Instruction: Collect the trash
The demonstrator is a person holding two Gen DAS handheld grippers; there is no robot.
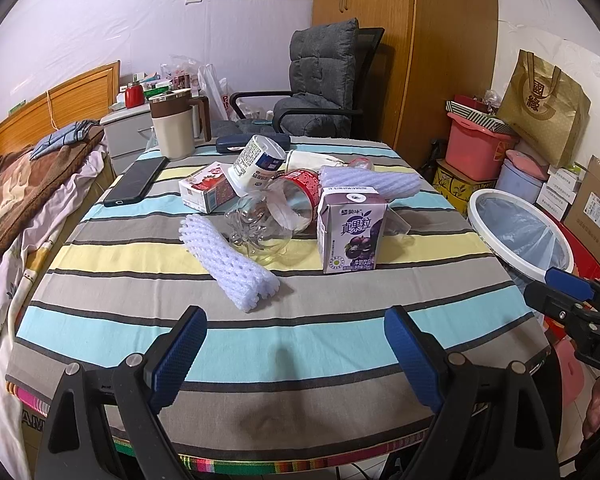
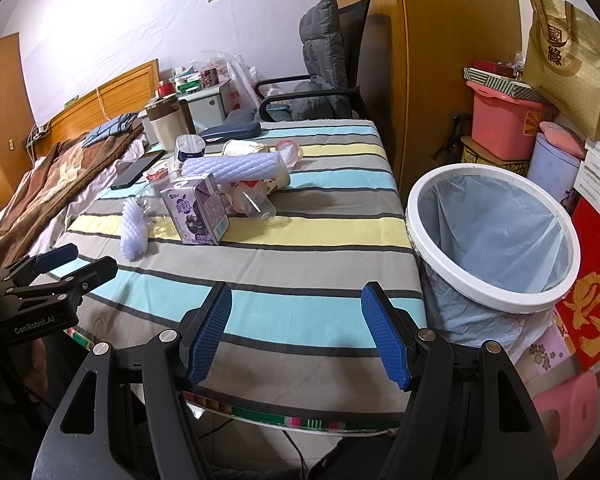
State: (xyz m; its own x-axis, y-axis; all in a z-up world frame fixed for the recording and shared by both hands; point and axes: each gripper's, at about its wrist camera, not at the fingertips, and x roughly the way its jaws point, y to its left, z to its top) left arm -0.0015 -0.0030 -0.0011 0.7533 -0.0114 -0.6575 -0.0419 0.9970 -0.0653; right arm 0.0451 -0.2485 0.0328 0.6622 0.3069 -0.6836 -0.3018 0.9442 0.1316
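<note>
Nothing is collected yet, as far as I can judge. My left gripper [image 1: 296,354] hovers over the near edge of the desk [image 1: 260,344], fingers spread and holding nothing. My right gripper [image 2: 296,334] waits the same way, spread and empty, near the desk's right corner. The trash lies in a heap mid-desk: a purple milk carton [image 1: 350,232] standing upright, a white foam net sleeve [image 1: 230,260] nearest my left fingers, a clear plastic bottle [image 1: 272,216] on its side, a red-and-white carton [image 1: 206,192], a yogurt cup [image 1: 258,162] and a second foam sleeve [image 1: 370,182] behind. The lined bin [image 2: 496,236] stands beside the desk's right edge, and its bag looks empty. Every piece remains to be moved.
</note>
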